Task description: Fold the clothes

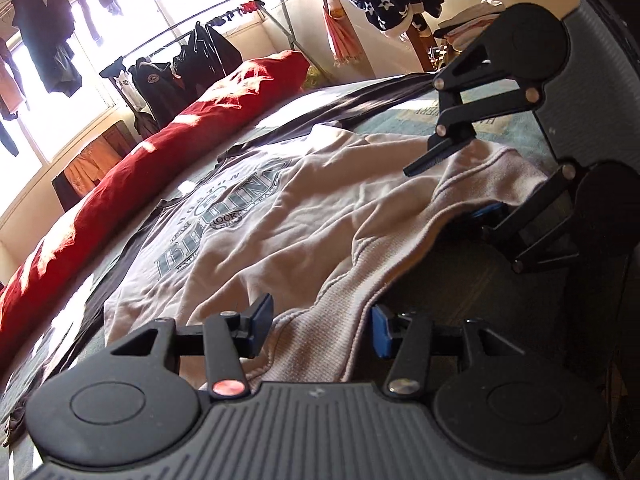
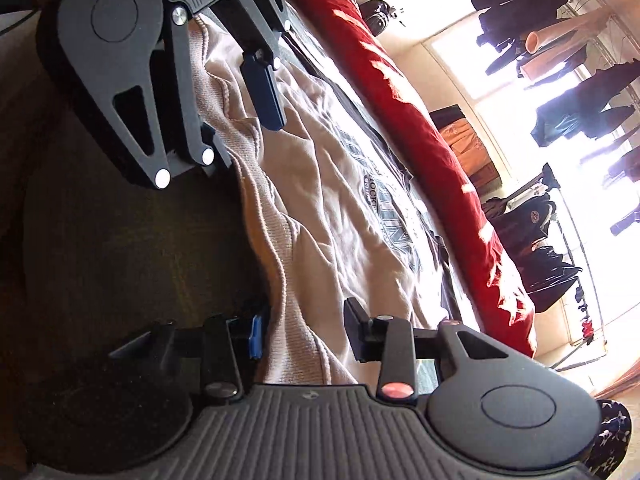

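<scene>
Bed point(image 1: 384, 120): grey-blue cover, carrying all items below; its near edge drops to a dark floor point(image 1: 460, 280).

Red bolster point(image 1: 168, 160): long cushion lying along the far side of the sweatshirt, parallel to it, with a dark garment point(image 1: 360, 98) spread flat between the 2.

Sweatshirt point(image 1: 280, 216): cream, front up, a grey-green crest print facing the bolster. It lies flat on the bed except at the edge away from the bolster, where the ribbed hem point(image 1: 320, 344) is rumpled and hangs over the bed's near edge.

Left gripper point(image 1: 320, 330): jaws wide apart, set either side of the ribbed hem. The hem runs through the gap between the 2 blue pads; neither pad visibly presses the cloth.

Right gripper point(image 2: 304, 334): jaws likewise wide, straddling the same hem further along the sweatshirt's edge. In the left wrist view its upper finger lies over the cloth and its lower blue pad point(image 1: 486, 214) sits under the lifted hem; the cloth passes between them without being clamped. In the right wrist view the hem fills the gap between the pads.

Clothes rail point(image 1: 224, 16): beyond the bolster, before a bright window, hung with dark garments.
</scene>
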Demonstrator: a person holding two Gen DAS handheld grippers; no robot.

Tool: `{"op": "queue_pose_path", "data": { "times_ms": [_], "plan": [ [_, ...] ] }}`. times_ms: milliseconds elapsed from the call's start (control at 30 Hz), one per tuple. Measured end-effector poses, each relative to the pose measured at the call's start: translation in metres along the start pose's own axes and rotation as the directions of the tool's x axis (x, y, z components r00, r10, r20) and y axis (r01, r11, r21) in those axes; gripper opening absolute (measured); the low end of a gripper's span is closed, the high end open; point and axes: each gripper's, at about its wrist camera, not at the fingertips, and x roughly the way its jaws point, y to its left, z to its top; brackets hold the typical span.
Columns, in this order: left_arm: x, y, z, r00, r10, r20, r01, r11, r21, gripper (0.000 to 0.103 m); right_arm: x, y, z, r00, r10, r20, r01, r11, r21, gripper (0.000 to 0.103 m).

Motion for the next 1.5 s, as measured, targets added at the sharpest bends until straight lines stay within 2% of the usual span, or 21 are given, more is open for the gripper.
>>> {"op": "queue_pose_path", "data": {
  "times_ms": [167,267,333,367,400,433,467,500,633,733,867,967,1033,1100,1200,1233,1267,1300,1400,1467,1500],
  "plan": [
    [-0.004,-0.015,-0.017,0.999,0.02,-0.038,-0.017,0.998,0.063,0.051,0.003,0.004,-0.001,0.997,-0.076,-0.02,0.076,0.997,-0.015,0.042],
    [-0.006,-0.026,-0.02,0.994,0.112,-0.019,-0.107,0.981,0.164,0.053,0.003,0.011,0.0,0.993,-0.113,-0.022,0.112,0.993,-0.037,0.032],
    [-0.009,-0.028,-0.023,0.987,0.162,-0.01,-0.155,0.962,0.223,0.052,0.002,0.012,-0.003,0.989,-0.145,-0.03,0.144,0.988,-0.055,0.03],
    [-0.011,-0.028,-0.025,0.985,0.172,-0.011,-0.165,0.956,0.242,0.049,0.001,0.01,-0.005,0.989,-0.145,-0.038,0.143,0.989,-0.045,0.023],
    [-0.012,-0.027,-0.028,0.985,0.174,-0.017,-0.164,0.953,0.253,0.036,-0.002,0.007,-0.005,0.991,-0.125,-0.041,0.124,0.992,-0.019,0.017],
    [-0.012,-0.025,-0.03,0.983,0.18,-0.024,-0.167,0.95,0.265,0.026,-0.005,0.003,-0.006,0.994,-0.104,-0.044,0.105,0.994,0.008,0.016],
    [-0.013,-0.023,-0.032,0.983,0.183,-0.026,-0.169,0.946,0.275,0.01,-0.007,-0.001,-0.004,0.996,-0.077,-0.042,0.079,0.996,0.031,0.014],
    [-0.014,-0.02,-0.033,0.983,0.184,-0.025,-0.17,0.944,0.284,0.006,-0.01,-0.005,-0.002,0.998,-0.05,-0.04,0.052,0.997,0.053,0.013],
    [-0.028,-0.001,-0.029,0.984,0.175,-0.024,-0.16,0.94,0.302,0.003,-0.02,-0.022,0.005,0.998,0.058,-0.025,-0.054,0.988,0.143,0.012],
    [-0.047,0.013,-0.024,0.989,0.143,-0.027,-0.127,0.942,0.311,0.002,-0.034,-0.04,0.012,0.989,0.145,-0.002,-0.143,0.974,0.175,0.012],
    [-0.056,0.021,-0.028,0.992,0.041,-0.115,-0.007,0.96,0.279,0.004,-0.042,-0.052,0.018,0.952,0.307,-0.002,-0.299,0.927,0.225,0.012],
    [-0.056,0.018,-0.043,0.979,-0.066,-0.195,0.112,0.965,0.236,0.011,-0.028,-0.043,0.012,0.926,0.369,-0.074,-0.345,0.912,0.224,0.014],
    [-0.064,0.019,-0.049,0.971,-0.119,-0.209,0.162,0.967,0.199,0.012,-0.029,-0.04,0.006,0.917,0.39,-0.085,-0.363,0.903,0.231,0.019],
    [-0.074,0.034,-0.049,0.969,-0.148,-0.198,0.172,0.979,0.106,0.013,-0.037,-0.045,0.001,0.906,0.418,-0.066,-0.387,0.882,0.269,0.022],
    [-0.083,0.078,-0.046,0.979,-0.136,-0.154,0.116,0.985,-0.13,0.016,-0.049,-0.063,-0.007,0.896,0.443,-0.012,-0.41,0.838,0.359,0.022],
    [-0.082,0.095,-0.048,0.982,-0.12,-0.143,0.085,0.969,-0.231,0.016,-0.051,-0.073,-0.011,0.898,0.44,0.012,-0.406,0.818,0.408,0.023],
    [-0.078,0.111,-0.051,0.984,-0.109,-0.144,0.056,0.943,-0.327,0.023,-0.051,-0.083,-0.017,0.903,0.43,0.029,-0.394,0.797,0.457,0.025],
    [-0.073,0.125,-0.055,0.983,-0.103,-0.152,0.032,0.91,-0.413,0.03,-0.048,-0.091,-0.025,0.908,0.419,0.033,-0.374,0.771,0.516,0.03],
    [-0.054,0.153,-0.077,0.981,-0.085,-0.171,-0.039,0.789,-0.614,0.035,-0.038,-0.113,-0.048,0.917,0.396,0.043,-0.321,0.671,0.669,0.031],
    [-0.041,0.161,-0.092,0.978,-0.092,-0.188,-0.065,0.719,-0.692,0.04,-0.024,-0.123,-0.074,0.908,0.416,0.059,-0.301,0.546,0.782,0.032],
    [-0.034,0.162,-0.099,0.975,-0.103,-0.198,-0.072,0.693,-0.718,0.041,-0.018,-0.124,-0.084,0.906,0.42,0.057,-0.283,0.498,0.819,0.033]
  ]
}}
